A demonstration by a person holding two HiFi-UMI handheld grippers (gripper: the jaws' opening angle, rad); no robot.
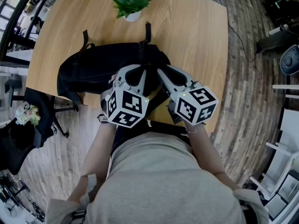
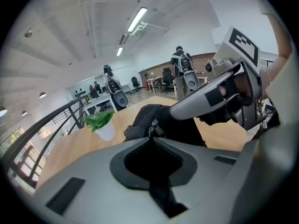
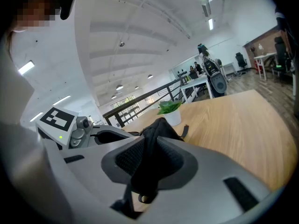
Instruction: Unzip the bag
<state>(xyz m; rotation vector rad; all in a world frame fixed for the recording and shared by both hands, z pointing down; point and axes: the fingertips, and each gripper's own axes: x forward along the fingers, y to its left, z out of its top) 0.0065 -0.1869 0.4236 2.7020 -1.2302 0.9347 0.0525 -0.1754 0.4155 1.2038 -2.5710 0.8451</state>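
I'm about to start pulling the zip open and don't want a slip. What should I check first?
1. The left tool closed on the zipper pull: ok.
2. The right tool clamped on a fold of the bag: ok.
3. The bag resting on the table: ok.
4. The potted plant apart from the bag: ok.
5. The zip track ahead free of snags: cannot tell.

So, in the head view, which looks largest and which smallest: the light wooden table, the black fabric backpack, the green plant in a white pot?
1. light wooden table
2. black fabric backpack
3. green plant in a white pot
The plant is farthest from the camera, yet the gaps are clear.
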